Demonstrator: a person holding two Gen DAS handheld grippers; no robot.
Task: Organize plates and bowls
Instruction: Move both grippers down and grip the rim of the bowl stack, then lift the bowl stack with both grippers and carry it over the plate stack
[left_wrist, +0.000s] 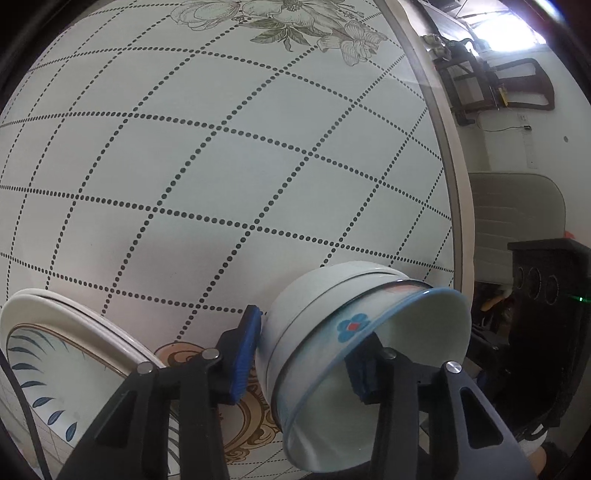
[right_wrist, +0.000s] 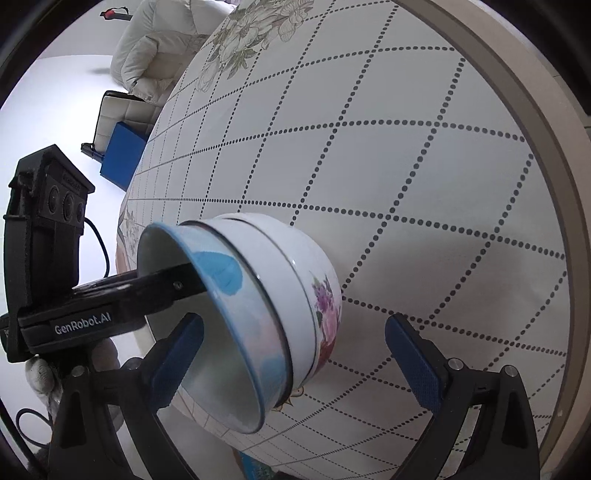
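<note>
Left tongs pinch stacked bowls near table edge; right tongs spread.

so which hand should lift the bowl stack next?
Left. The left tongs already straddle the rim of the top bowl in the bowl stack, one finger inside, one outside. The right tongs are wide open, gripping nothing.

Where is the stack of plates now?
The stack of plates shows only in the left wrist view, at the lower left on the table, left of the left gripper, which holds the bowls.
</note>
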